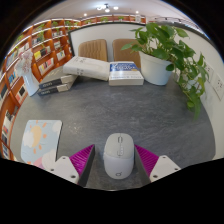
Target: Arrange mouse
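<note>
A white computer mouse (pixel 118 156) lies flat on the grey table (pixel 110 110), between my two fingers. My gripper (pixel 115 150) is open. The magenta pads (pixel 82 158) flank the mouse on either side, with a narrow gap showing at the left and the right pad very close to it. The mouse's rear end is hidden below, near the gripper body. A pale, colourful mouse mat (pixel 40 140) lies on the table to the left of the fingers.
Two books (pixel 88 67) (pixel 126 72) lie at the far side of the table. A potted plant in a white pot (pixel 160 65) stands far right, its leaves hanging over the table. Dark items (pixel 55 85) sit far left. Bookshelves (pixel 40 50) line the wall.
</note>
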The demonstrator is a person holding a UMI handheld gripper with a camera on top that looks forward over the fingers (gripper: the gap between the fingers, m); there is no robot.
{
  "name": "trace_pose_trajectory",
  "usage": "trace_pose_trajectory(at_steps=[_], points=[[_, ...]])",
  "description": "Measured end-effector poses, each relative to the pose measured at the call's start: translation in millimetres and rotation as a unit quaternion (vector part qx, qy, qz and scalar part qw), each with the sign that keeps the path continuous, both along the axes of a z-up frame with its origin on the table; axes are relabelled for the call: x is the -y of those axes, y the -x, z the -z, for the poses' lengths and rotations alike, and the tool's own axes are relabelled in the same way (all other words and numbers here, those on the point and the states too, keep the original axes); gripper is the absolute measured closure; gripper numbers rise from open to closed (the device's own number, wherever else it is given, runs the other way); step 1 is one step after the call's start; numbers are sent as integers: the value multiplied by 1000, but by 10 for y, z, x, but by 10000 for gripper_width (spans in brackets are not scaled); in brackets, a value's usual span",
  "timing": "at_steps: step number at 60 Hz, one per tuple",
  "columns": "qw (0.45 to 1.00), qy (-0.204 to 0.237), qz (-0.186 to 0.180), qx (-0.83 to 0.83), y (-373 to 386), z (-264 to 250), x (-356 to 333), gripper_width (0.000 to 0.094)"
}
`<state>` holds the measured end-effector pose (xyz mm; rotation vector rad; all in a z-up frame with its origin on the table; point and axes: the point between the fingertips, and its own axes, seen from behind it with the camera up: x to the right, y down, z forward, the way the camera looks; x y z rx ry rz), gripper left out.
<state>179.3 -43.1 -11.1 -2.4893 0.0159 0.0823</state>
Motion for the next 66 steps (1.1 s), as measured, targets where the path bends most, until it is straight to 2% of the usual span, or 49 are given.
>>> trace_pose_trajectory(at_steps=[7, 12, 19, 22, 26, 29, 32, 40, 44, 50, 55, 61, 66], points=[[1000, -5, -9, 24, 51, 35, -114, 254], [999, -22, -7, 29, 102, 22, -170, 410], [998, -46, 3, 49, 99, 4, -199, 458], [997, -53, 3, 56, 109, -3, -199, 506], [997, -43, 18, 55, 112, 13, -178, 567], [998, -32, 44, 42, 120, -42, -151, 568], [996, -42, 63, 48, 111, -243, -156, 567], [984, -122, 104, 76, 218, -1329, -283, 567], [977, -162, 110, 89, 357, -1932, -373, 567], [967, -212, 102, 95, 719, -2656, -521, 567], [965, -233, 86, 85, 1126, -2956, -623, 568], [967, -239, 53, 73, 1700, -2994, -697, 569], [974, -217, 27, 58, 2159, -2647, -719, 570]])
